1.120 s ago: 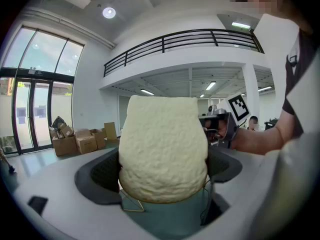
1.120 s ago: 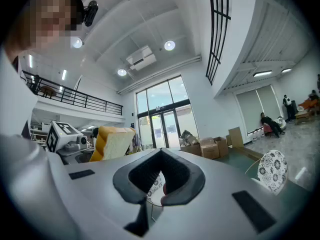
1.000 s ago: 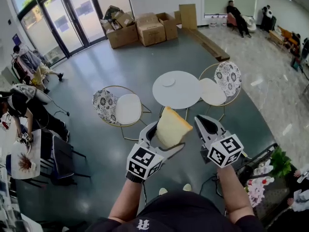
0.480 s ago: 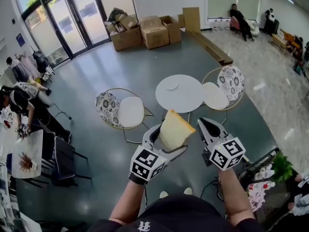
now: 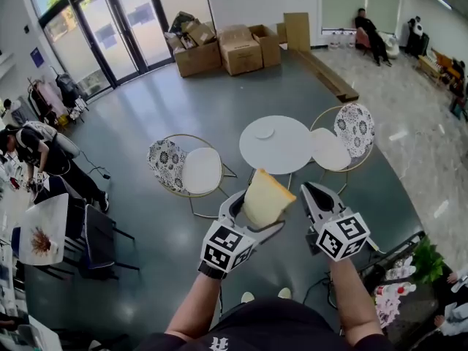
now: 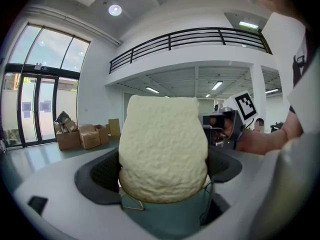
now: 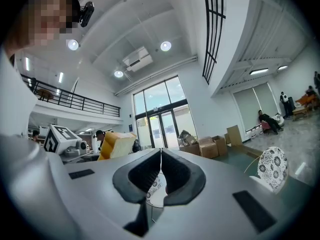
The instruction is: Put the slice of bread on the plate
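Bread slice (image 5: 267,196) clamped in my left gripper (image 5: 256,212), right gripper (image 5: 312,189) closed empty; next I'd carry it to the plate (image 5: 265,132) at twelve o'clock.

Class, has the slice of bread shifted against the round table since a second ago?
No: the slice of bread stays just short of the round table's near edge.

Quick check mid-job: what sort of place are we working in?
Probably the lobby or atrium of a large office-type building, not a kitchen. It has tall glass entrance doors, a railed mezzanine overhead, and a small round table with cushioned chairs on an open polished floor.
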Tool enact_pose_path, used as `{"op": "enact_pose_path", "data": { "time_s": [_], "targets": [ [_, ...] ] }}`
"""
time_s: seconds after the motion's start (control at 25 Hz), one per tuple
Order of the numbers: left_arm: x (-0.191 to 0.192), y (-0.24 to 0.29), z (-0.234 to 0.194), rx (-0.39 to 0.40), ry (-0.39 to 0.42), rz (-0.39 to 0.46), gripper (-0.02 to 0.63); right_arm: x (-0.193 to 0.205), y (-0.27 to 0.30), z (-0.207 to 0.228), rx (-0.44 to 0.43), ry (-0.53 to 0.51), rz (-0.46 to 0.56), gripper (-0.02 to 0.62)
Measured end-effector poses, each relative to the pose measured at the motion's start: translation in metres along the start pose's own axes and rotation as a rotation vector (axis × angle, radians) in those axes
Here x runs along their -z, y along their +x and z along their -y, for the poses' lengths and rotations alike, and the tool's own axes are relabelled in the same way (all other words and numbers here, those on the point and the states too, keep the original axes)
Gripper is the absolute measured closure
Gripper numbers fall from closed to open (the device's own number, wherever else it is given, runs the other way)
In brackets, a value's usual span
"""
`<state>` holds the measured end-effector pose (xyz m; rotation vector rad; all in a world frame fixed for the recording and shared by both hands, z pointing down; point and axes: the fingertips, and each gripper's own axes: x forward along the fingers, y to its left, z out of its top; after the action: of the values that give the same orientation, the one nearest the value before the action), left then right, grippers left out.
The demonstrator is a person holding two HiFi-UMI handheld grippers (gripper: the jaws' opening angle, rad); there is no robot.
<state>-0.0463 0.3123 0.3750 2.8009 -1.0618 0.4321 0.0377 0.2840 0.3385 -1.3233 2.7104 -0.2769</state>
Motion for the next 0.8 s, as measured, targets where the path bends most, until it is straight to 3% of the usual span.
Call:
{"op": "enact_pose_path", "data": {
  "time_s": [0.8],
  "targets": [
    [-0.004,0.052,0.009,-0.1,-0.01,-0.029,0.084,0.004,0.004,0.052,-0.062,0.001,-0.001,0.589]
  ]
}}
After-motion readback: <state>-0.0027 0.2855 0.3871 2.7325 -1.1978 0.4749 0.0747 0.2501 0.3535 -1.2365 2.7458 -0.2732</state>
